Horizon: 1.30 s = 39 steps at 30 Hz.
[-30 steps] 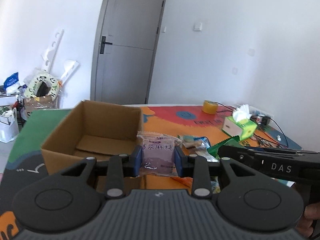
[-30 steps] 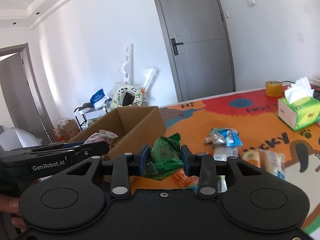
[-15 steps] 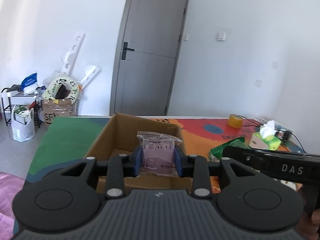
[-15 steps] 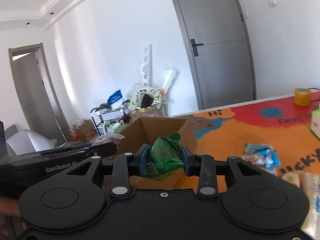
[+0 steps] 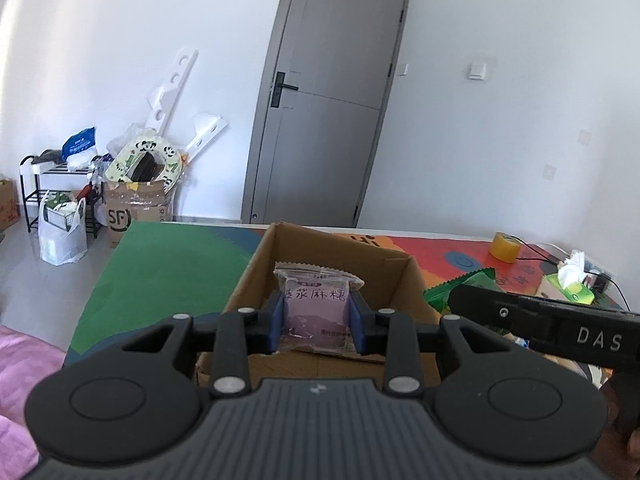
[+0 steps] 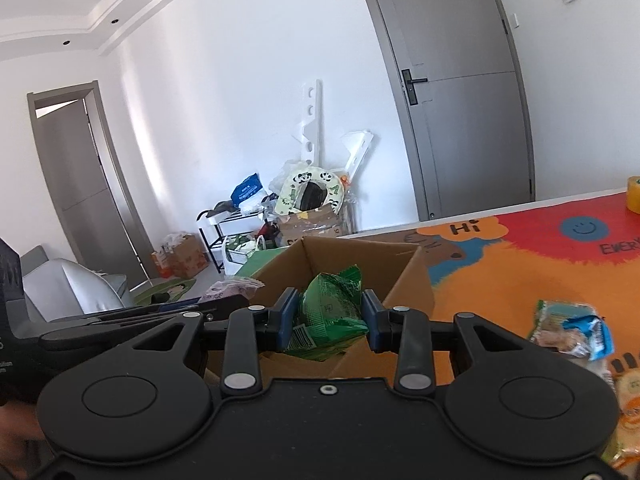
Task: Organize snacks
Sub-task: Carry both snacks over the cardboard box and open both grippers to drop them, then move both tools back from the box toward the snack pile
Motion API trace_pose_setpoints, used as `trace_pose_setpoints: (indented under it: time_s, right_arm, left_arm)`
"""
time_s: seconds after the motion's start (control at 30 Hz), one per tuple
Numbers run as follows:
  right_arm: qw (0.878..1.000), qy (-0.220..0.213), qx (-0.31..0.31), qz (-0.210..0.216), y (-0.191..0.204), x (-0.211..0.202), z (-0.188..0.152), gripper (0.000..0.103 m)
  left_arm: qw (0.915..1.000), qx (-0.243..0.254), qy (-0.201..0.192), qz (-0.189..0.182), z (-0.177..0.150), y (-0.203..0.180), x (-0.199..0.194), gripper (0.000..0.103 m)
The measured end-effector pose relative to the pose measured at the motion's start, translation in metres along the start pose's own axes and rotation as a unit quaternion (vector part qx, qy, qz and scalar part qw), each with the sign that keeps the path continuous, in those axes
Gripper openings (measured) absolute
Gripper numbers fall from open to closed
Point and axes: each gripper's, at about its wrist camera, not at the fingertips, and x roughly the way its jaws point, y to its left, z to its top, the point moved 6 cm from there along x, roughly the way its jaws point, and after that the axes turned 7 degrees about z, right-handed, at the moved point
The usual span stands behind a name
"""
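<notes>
Left gripper [image 5: 316, 322]: jaws clamped on purple snack packet [image 5: 315, 312], held upright over open cardboard box [image 5: 394, 258]. Right gripper [image 6: 329, 322]: jaws clamped on crumpled green snack packet [image 6: 330, 316], over same box's near edge. Box stands on colourful surface [image 6: 520, 264]. Loose snack packets [image 6: 572, 330] lie on surface right of box; yellow tape roll [image 5: 505, 247] farther back.

The purple snack packet [image 5: 316, 312] between the left gripper's [image 5: 317, 322] blue pads carries purple Chinese characters. To its right, the right gripper [image 5: 560, 330] reads "DAS". A cardboard carton [image 5: 134, 210] far left shows "SF". Beyond the right gripper, the mat [image 6: 520, 264] reads "Hi".
</notes>
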Motion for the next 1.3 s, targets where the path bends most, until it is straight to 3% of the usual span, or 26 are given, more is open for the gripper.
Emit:
trace_pose_setpoints:
  time_s: [0.2,0.33,0.47,0.6,0.8,1.2,1.3]
  right_arm:
    - [1.0,0.001,0.01,0.015,0.006,0.01,0.003,0.035]
    - [1.0,0.005,0.013,0.017,0.009,0.017,0.006,0.038]
    - [1.0,-0.001,0.025,0.012,0.008,0.01,0.006,0.052]
    - [0.999,-0.008,0.039,-0.002,-0.001,-0.005,0.003,0.059]
    - [0.998,-0.014,0.049,-0.022,-0.014,-0.03,-0.005,0.07]
    - [0.995,-0.04,0.058,-0.069,-0.039,-0.082,-0.017,0.103]
    - [0.994,-0.045,0.049,-0.086,-0.044,-0.093,-0.021,0.103]
  left_arm:
    - [0.9994,-0.014,0.005,0.031,0.002,0.007,-0.001,0.038]
    - [0.9991,-0.032,0.005,0.028,0.002,0.01,-0.011,0.049]
    - [0.9988,-0.038,0.005,0.031,0.003,0.012,-0.021,0.06]
    - [0.9982,-0.052,0.011,0.029,0.002,0.01,-0.024,0.072]
    - [0.9985,-0.043,0.014,0.03,0.0,0.0,-0.028,0.081]
    - [0.9992,-0.025,0.03,0.003,-0.013,-0.033,-0.041,0.092]
    - [0.9991,-0.023,0.037,-0.004,-0.017,-0.041,-0.044,0.093]
